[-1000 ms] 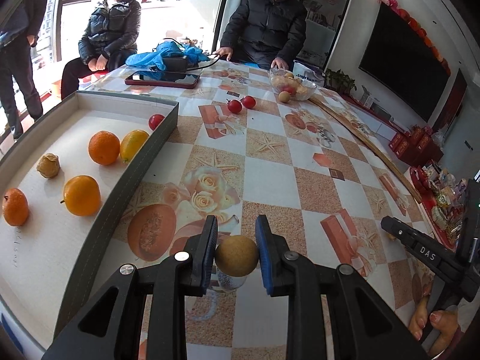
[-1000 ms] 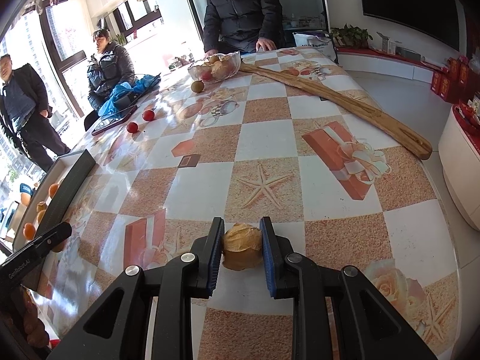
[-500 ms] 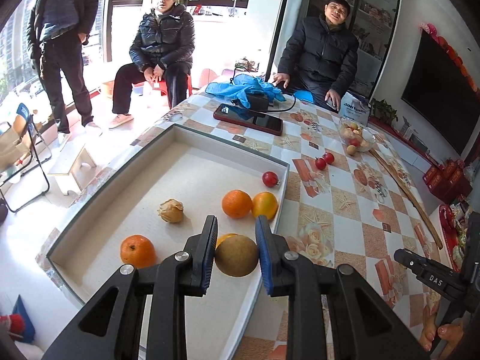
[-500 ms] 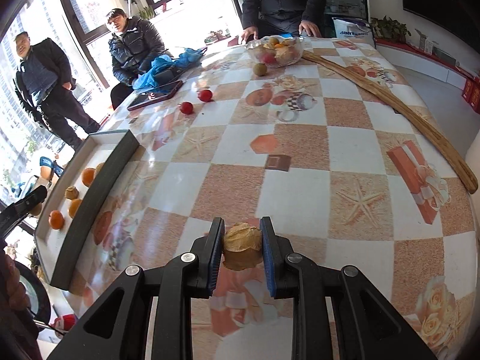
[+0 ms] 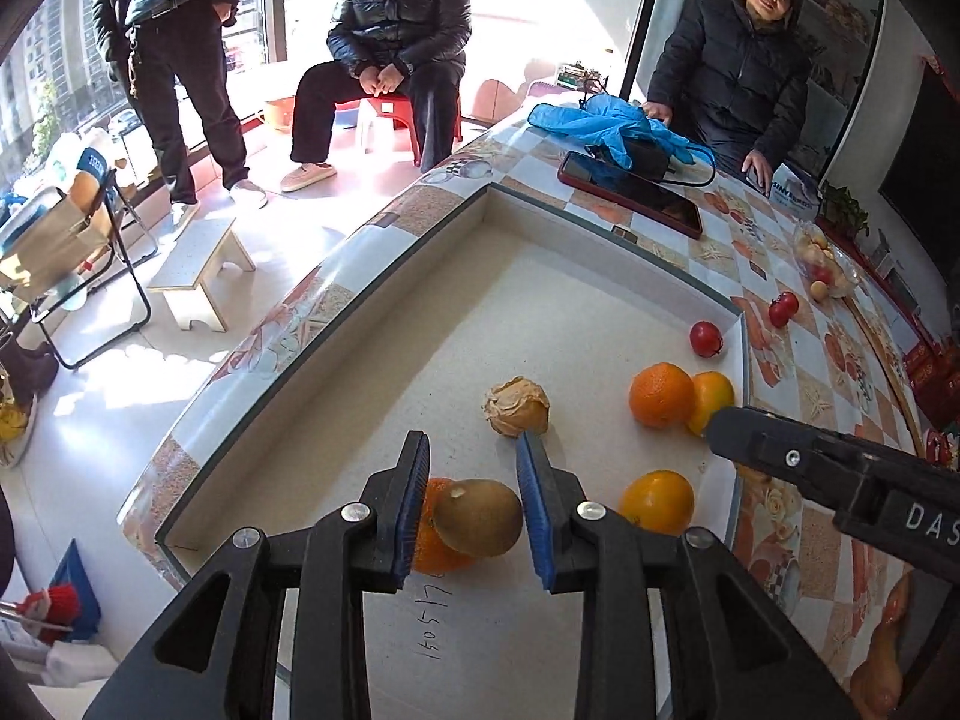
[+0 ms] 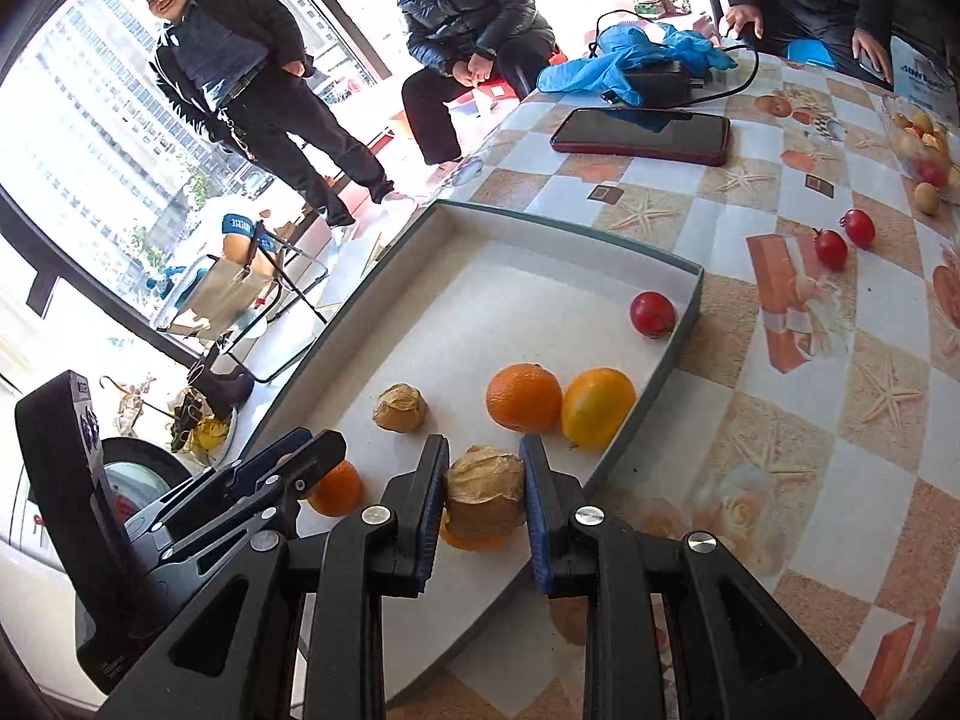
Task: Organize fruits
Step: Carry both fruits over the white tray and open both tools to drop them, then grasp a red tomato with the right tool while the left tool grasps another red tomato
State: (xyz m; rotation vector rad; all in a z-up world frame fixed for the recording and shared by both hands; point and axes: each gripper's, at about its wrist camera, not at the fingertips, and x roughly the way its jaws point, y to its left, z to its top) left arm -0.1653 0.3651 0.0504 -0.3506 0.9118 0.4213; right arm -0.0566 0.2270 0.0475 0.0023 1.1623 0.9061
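My left gripper (image 5: 474, 495) is over the white tray (image 5: 540, 300). Its jaws stand apart with a gap on the left side of the brown kiwi-like fruit (image 5: 478, 517), which lies between them against an orange (image 5: 433, 546). My right gripper (image 6: 485, 495) is shut on a papery tan husk fruit (image 6: 485, 491) and holds it over the tray's (image 6: 540, 276) near right part. In the tray lie another husk fruit (image 5: 517, 407), oranges (image 5: 661, 394), a yellow citrus (image 5: 711, 397) and a red fruit (image 5: 706, 338).
Two red fruits (image 6: 843, 239) lie on the patterned tablecloth (image 6: 780, 420) beyond the tray. A glass bowl of fruit (image 6: 921, 147), a phone (image 6: 642, 135) and a blue cloth (image 6: 636, 54) sit farther back. Three people are around the table's far side.
Both grippers have moved left from over the table to over the tray. The left jaws have opened and the brown fruit now lies loose between them. The right still holds its husk fruit.
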